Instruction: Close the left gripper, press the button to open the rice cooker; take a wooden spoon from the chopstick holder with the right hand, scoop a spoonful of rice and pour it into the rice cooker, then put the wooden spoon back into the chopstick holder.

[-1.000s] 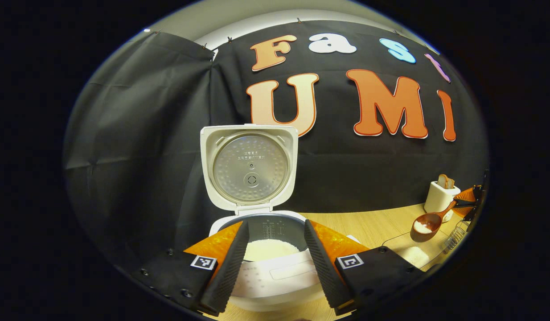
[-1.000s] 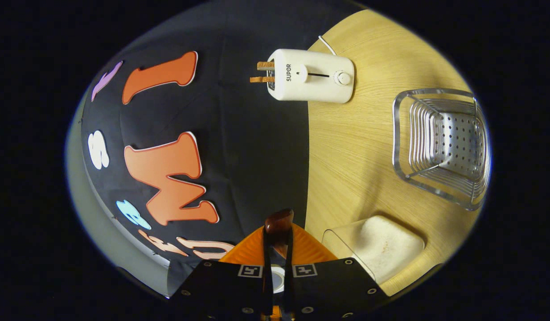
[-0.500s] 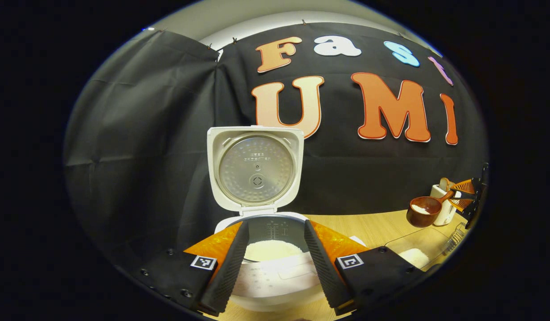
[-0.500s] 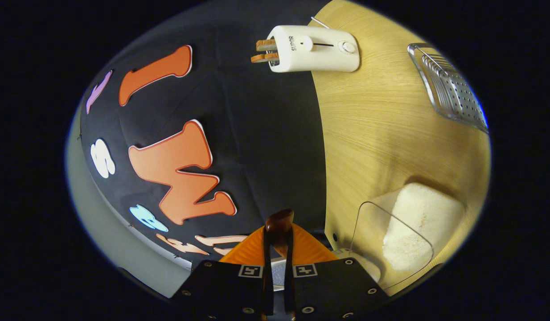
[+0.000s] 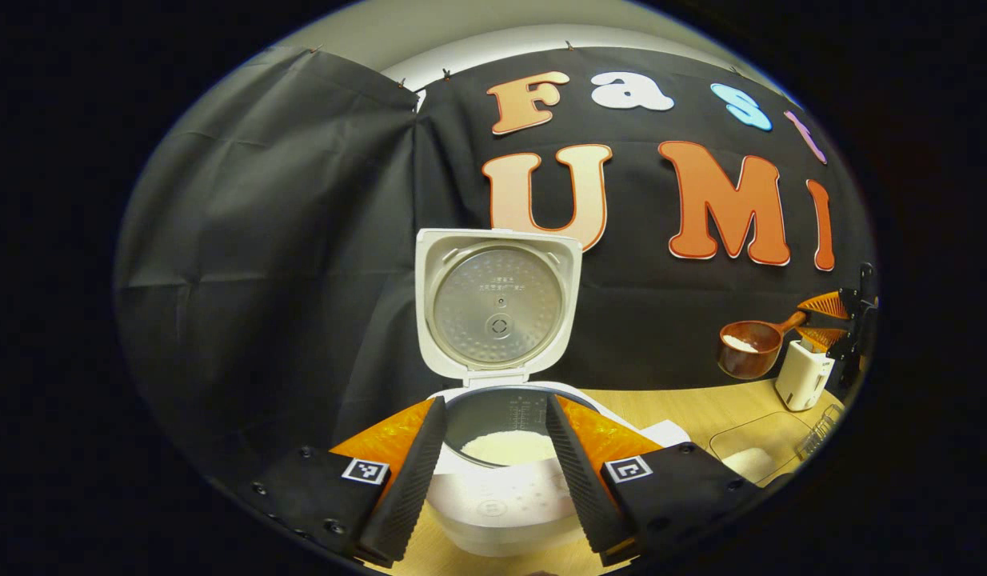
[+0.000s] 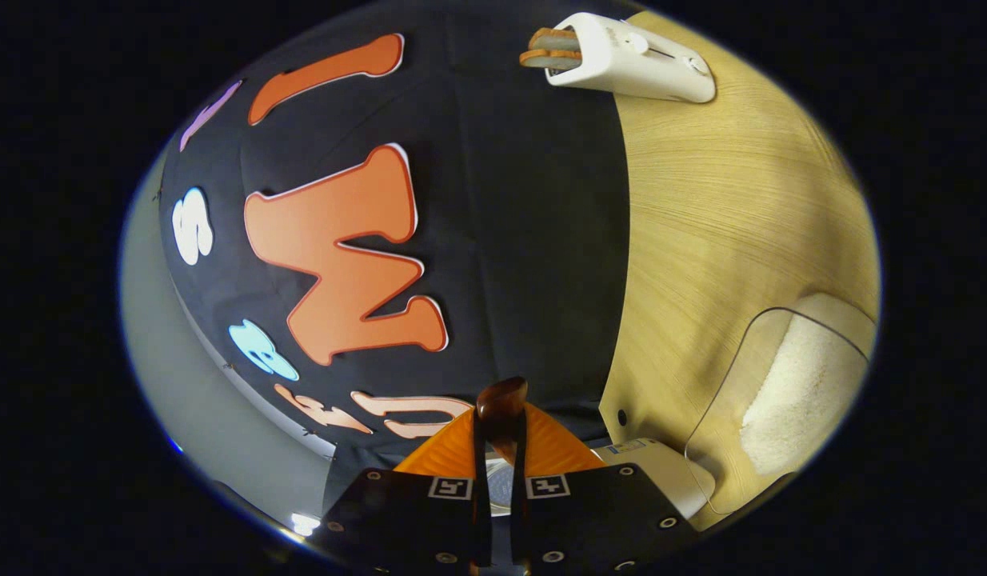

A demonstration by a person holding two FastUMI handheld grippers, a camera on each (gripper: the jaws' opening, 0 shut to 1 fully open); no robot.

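Note:
The white rice cooker stands open, its lid upright and white rice in the pot. My left gripper is open just in front of it, a finger on either side of the pot, holding nothing. At the far right my right gripper is shut on the handle of the wooden spoon, held level above the table with rice in its bowl. In the right gripper view the gripper clamps the spoon's handle, and the bowl is hidden.
A white toaster with toast stands at the back right of the wooden table. A clear container of rice lies near the cooker. A metal wire holder sits at the table's right edge.
The right gripper has lifted the rice-filled spoon up from the container and carried it toward the cooker. The left gripper has shifted a little, so the cooker sits further right in its view.

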